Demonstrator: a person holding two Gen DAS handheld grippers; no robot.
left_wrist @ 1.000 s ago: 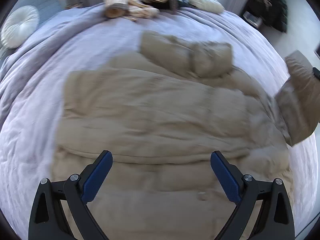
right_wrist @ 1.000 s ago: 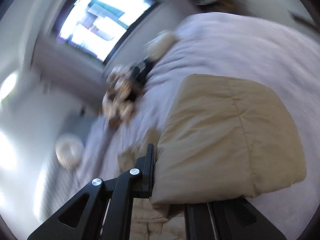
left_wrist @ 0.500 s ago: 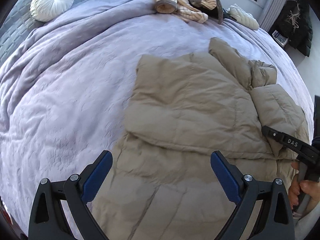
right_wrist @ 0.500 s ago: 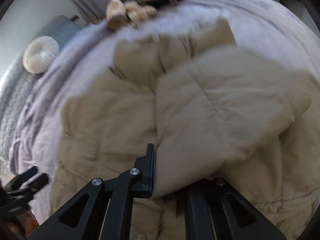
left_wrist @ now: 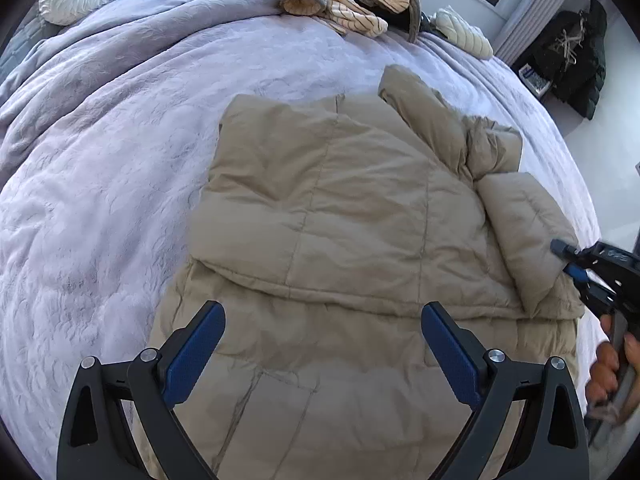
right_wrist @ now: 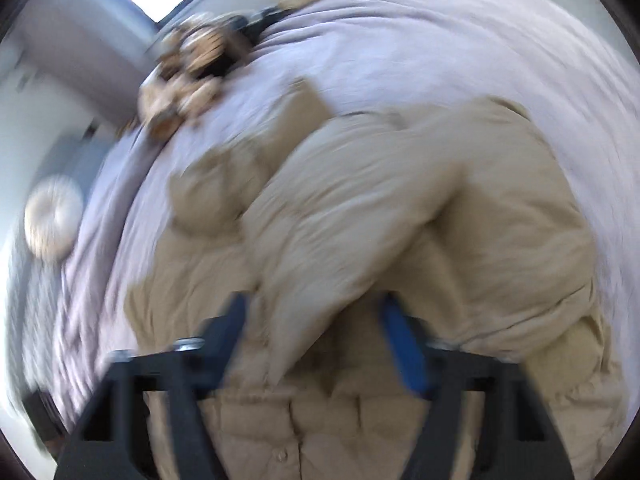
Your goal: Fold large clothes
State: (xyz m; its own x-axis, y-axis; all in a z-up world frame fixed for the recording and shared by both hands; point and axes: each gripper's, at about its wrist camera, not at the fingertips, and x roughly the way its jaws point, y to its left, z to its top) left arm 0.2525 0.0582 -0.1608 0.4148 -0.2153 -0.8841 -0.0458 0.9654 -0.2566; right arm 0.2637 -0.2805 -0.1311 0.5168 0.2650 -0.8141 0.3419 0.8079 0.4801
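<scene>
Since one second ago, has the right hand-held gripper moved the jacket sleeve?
Yes. The sleeve, earlier raised off the right edge of the bed, now lies folded across the jacket. The right hand-held gripper is open beside it.

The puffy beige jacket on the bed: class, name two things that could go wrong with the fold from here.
1. The sleeve just laid across the jacket is puffy and may spring back now that the right gripper has opened.
2. The hood lies bunched at the top, so the next fold could come out lumpy.
</scene>
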